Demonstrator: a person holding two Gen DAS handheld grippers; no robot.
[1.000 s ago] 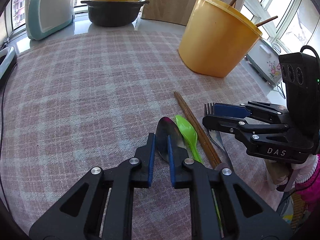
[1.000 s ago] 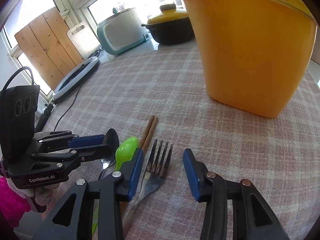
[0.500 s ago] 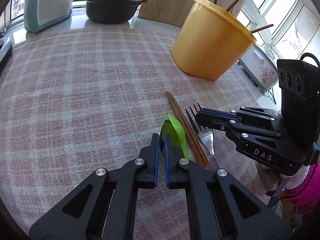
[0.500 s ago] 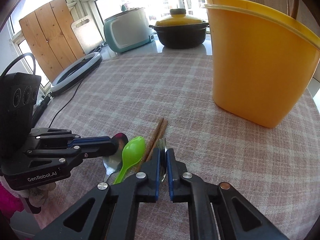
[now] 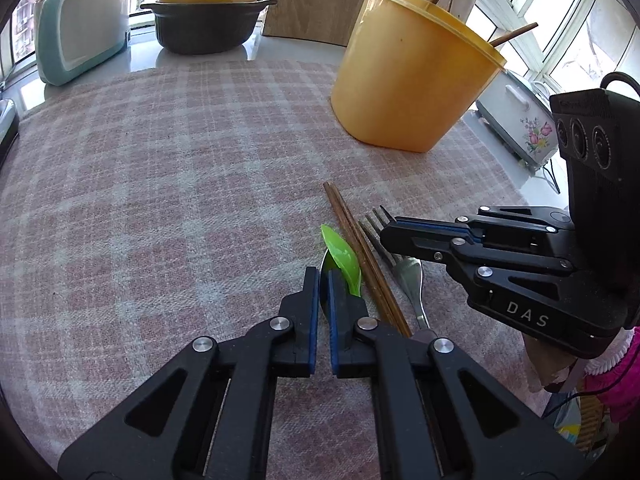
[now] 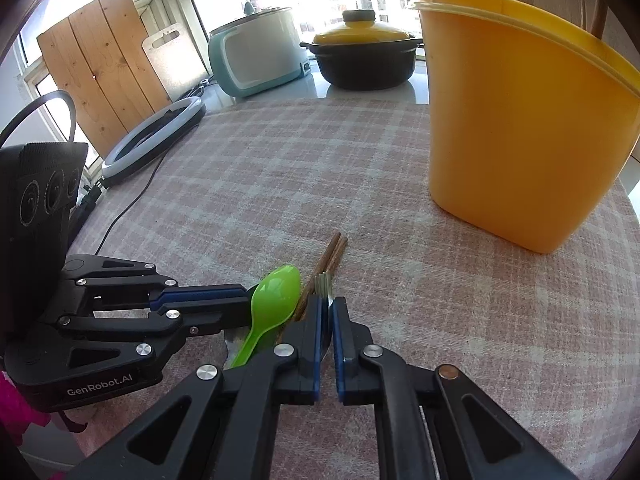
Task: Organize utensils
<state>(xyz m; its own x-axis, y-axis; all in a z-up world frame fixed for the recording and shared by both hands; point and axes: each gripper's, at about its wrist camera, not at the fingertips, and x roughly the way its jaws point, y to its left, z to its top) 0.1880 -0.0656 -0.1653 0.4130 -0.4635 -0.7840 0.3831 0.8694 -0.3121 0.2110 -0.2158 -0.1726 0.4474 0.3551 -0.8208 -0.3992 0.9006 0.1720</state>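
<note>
My left gripper (image 5: 323, 276) is shut on the bowl of a metal spoon (image 5: 326, 266), mostly hidden between the pads. A green plastic spoon (image 5: 343, 258) leans against it. Brown chopsticks (image 5: 360, 252) lie on the checked cloth beside it. My right gripper (image 6: 327, 304) is shut on a metal fork (image 5: 404, 268), tines showing past the pads (image 6: 324, 282). The right gripper also shows in the left wrist view (image 5: 394, 232), the left one in the right wrist view (image 6: 244, 300). The yellow tub (image 5: 408, 76) holding chopsticks stands further back; it also shows in the right wrist view (image 6: 516, 120).
A black pot with a yellow lid (image 5: 206, 20), a teal appliance (image 5: 80, 20) and a wooden board (image 5: 316, 0) stand at the back. A ring light (image 6: 152, 136) and its cable lie at the left edge. A white flowered appliance (image 5: 520, 124) stands right of the table.
Both grippers went from open to shut, the left on the metal spoon, the right on the fork. Both have risen slightly, and the green spoon has tipped onto its side.
</note>
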